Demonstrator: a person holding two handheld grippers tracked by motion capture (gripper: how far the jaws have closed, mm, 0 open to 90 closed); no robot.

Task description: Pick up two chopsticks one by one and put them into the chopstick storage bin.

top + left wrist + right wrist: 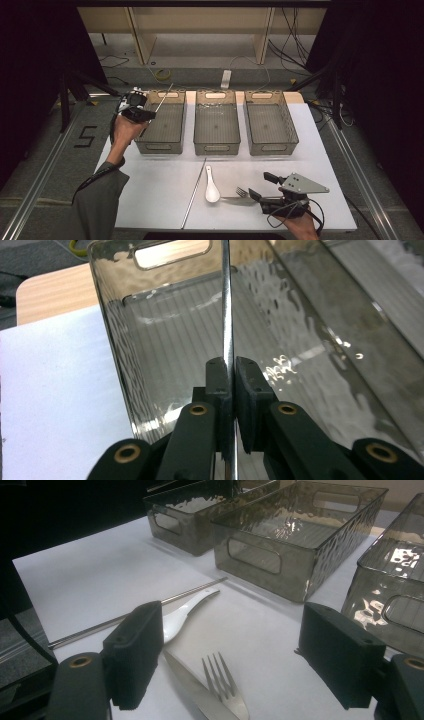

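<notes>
My left gripper (136,111) hangs at the near left corner of the left grey bin (161,146), shut on a thin metal chopstick (164,96) that slants up and away over the bin. In the left gripper view the pads (218,377) pinch the chopstick (227,310) above the bin's ribbed floor (165,355). A second chopstick (195,190), a white spoon (211,186) and a fork (241,192) lie on the white table. My right gripper (260,185) stands open low over the fork (226,682), with a flat metal blade (185,677) beside it.
Three clear grey bins stand in a row at the back of the table: left, middle (217,148) and right (272,148). Their floors look bare. The table's near edge (150,227) is close to my right hand. Cables and floor rails lie around the table.
</notes>
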